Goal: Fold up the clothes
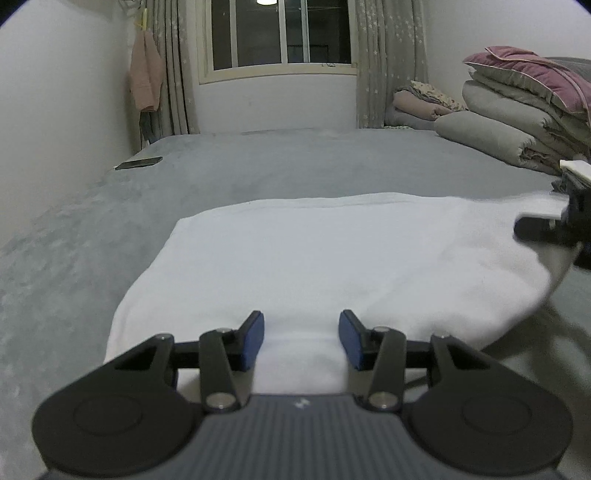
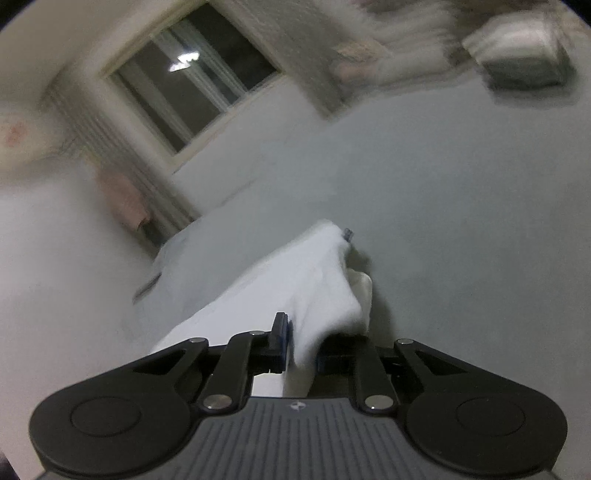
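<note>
Grey plush bedding (image 1: 258, 162) covers the bed on which the work is done, set in a white-walled room with a dark sliding window (image 1: 275, 33) flanked by star-patterned curtains (image 1: 388, 62). A pink garment (image 1: 146, 79) is hung at the left wall, a dark phone (image 1: 138, 163) is laid flat near the bed's left edge, and folded quilts (image 1: 517, 110) are stacked at the far right. A white garment (image 1: 314, 266) is spread flat on the near part of the bed, its long axis running left to right across the left wrist view, its far edge folded over in a straight line. The left gripper (image 1: 301, 339) is held wide open over the near edge of the cloth, nothing caught between its blue pads (image 1: 253, 341). The right gripper (image 2: 301, 349) is closed on the right-hand end of the white garment, which is lifted and draped in a hanging fold; this view is tilted and blurred. A small pale logo is seen on each gripper body, but no legible writing can be made out.
</note>
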Tool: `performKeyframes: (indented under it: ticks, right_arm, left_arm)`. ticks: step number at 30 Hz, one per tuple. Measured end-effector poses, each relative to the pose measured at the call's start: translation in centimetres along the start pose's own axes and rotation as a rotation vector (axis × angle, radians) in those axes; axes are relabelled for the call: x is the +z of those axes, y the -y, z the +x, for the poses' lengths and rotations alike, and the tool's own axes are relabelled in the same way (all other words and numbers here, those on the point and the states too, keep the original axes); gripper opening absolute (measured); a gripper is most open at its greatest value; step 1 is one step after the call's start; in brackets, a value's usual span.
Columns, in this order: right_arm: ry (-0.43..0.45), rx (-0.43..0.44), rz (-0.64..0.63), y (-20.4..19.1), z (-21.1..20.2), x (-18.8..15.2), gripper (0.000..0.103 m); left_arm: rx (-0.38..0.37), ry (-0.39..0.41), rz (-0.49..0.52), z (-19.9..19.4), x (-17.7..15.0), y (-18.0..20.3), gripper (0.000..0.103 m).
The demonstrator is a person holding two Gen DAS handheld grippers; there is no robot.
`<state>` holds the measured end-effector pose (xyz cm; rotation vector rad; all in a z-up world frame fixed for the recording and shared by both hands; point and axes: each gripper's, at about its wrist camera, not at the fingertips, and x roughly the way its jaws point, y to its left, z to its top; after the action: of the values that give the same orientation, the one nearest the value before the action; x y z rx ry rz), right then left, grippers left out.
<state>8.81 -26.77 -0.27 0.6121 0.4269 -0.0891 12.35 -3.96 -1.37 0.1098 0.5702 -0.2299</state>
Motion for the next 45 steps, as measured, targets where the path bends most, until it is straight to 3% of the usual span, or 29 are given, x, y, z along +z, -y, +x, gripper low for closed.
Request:
performKeyframes:
  ticks: [2, 4, 7, 10, 15, 19, 24, 26, 28, 33, 35, 37, 41, 42, 45]
  right_arm:
    - [0.031, -0.002, -0.134, -2.1, -0.7, -0.1, 0.015]
    - [-0.006, -0.016, -0.069, -1.3, -0.2, -0.3, 0.018]
    - [-0.089, -0.036, 0.163, 2.7, 0.9, -0.6, 0.019]
    - [-0.096, 0.031, 0.376, 5.4, 1.0, -0.7, 0.020]
    - [-0.068, 0.013, 0.287, 4.3, 0.3, -0.4, 0.022]
    - [-0.016, 0.029, 0.163, 2.5, -0.7, 0.2, 0.016]
    - [-0.080, -0.013, 0.240, 3.7, 0.3, -0.5, 0.023]
    - [-0.085, 0.011, 0.304, 4.7, 0.4, -0.6, 0.022]
    - [-0.069, 0.013, 0.272, 4.3, 0.0, -0.3, 0.018]
    - [0.042, 0.032, -0.017, -0.4, -1.6, -0.2, 0.013]
    - [0.031, 0.025, -0.041, -0.9, -1.4, -0.5, 0.013]
    - [-0.007, -0.031, 0.016, 0.4, -0.7, -0.6, 0.013]
    - [-0.060, -0.023, 0.181, 3.4, 0.0, -0.3, 0.013]
    - [-0.057, -0.024, 0.175, 3.3, -0.2, -0.2, 0.013]
    - [-0.028, -0.056, 0.084, 2.0, -0.7, -0.1, 0.013]
  left_arm:
    - [-0.006, 0.001, -0.006, 0.0, 0.0, -0.2, 0.043]
    - [-0.011, 0.001, -0.011, 0.1, 0.0, -0.4, 0.043]
    - [-0.014, 0.003, -0.013, 0.0, -0.1, -0.6, 0.043]
    - [-0.017, 0.005, -0.018, -0.1, -0.2, -0.8, 0.043]
    - [-0.030, 0.005, -0.035, -0.2, -0.2, -1.0, 0.043]
    - [-0.031, 0.005, -0.035, -0.2, -0.2, -1.1, 0.043]
    - [-0.028, 0.006, -0.028, -0.1, -0.3, -0.9, 0.043]
    - [-0.024, 0.006, -0.023, -0.1, -0.4, -0.8, 0.043]
    - [-0.022, 0.006, -0.020, -0.1, -0.4, -0.8, 0.043]
    - [-0.036, 0.002, -0.037, -0.1, -0.4, -1.2, 0.043]
    - [-0.067, -0.004, -0.070, -0.3, -0.2, -2.0, 0.044]
    - [-0.108, -0.016, -0.111, -0.7, 0.1, -3.2, 0.044]
    - [-0.166, -0.034, -0.222, -2.3, 0.9, -6.9, 0.047]
    - [-0.159, -0.036, -0.252, -2.9, 0.9, -8.2, 0.056]
    - [-0.138, -0.038, -0.325, -4.5, 0.5, -12.2, 0.058]
